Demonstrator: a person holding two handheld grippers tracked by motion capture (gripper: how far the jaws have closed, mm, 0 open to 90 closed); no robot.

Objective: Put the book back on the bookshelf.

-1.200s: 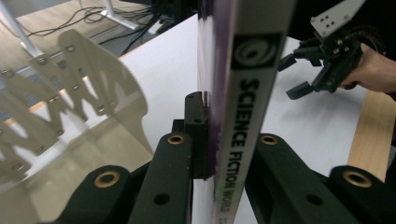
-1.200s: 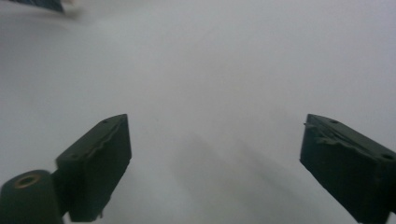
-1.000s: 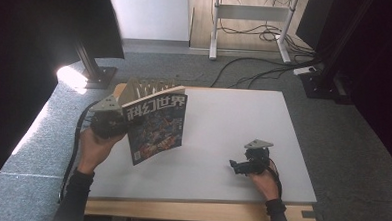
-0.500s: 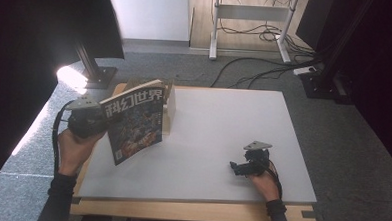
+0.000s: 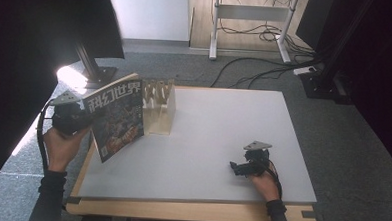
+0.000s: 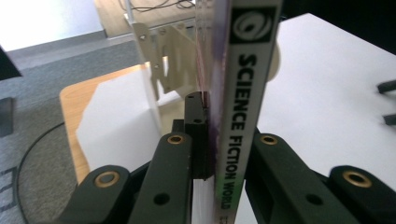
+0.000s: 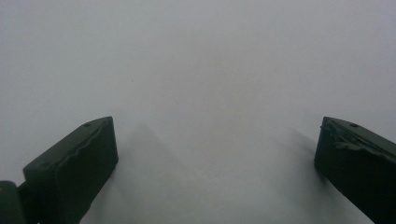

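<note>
A magazine with a colourful cover and large Chinese title stands upright over the table's left edge, tilted a little. My left gripper is shut on it by the spine side. In the left gripper view its spine reads "SCIENCE FICTION WORLD" and sits clamped between the black jaws of the left gripper. A pale wooden slotted rack stands just right of the magazine, and is seen behind it. My right gripper rests low at the table's front right, open, with bare table between its jaws.
The white table top has a wooden rim. A dark stand foot sits on the grey carpet off the back left corner. Cables and a desk frame lie beyond the far edge.
My left hand has carried the magazine leftward, from in front of the rack to over the table's left edge. The right hand has stayed put.
</note>
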